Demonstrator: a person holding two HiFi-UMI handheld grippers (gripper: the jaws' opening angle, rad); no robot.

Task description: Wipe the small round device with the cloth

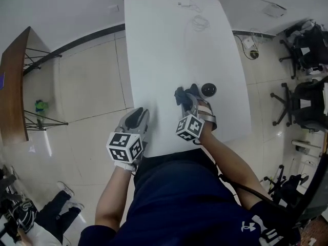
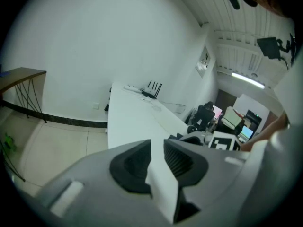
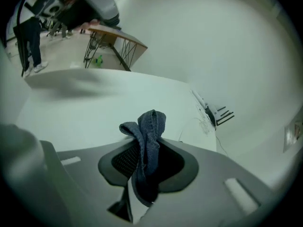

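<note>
Right gripper (image 3: 147,161) first: its jaws are clamped on the dark blue cloth (image 3: 149,129), which bunches up out of the narrow gap between them and hangs in a fold below. Seen from your head camera, the right gripper (image 1: 188,99) points away from you and down at the white table (image 1: 169,45), with the cloth (image 1: 179,95) at the left of its tip. Your right forearm (image 1: 225,160) comes in bare from the lower right, elbow out to the side, wrist just behind the marker cube (image 1: 188,127). The small round device (image 1: 208,90), black, sits on the table just to the right of that gripper's tip; whether the two touch cannot be made out. Left gripper (image 2: 157,150): jaws only a slit apart, nothing between them, white tabletop showing through the gap. From the head camera, the left gripper (image 1: 137,118) sits at the table's near left edge, tilted a little downward, well apart from the device. Your left forearm (image 1: 110,199) runs straight back from it, close along your body.
</note>
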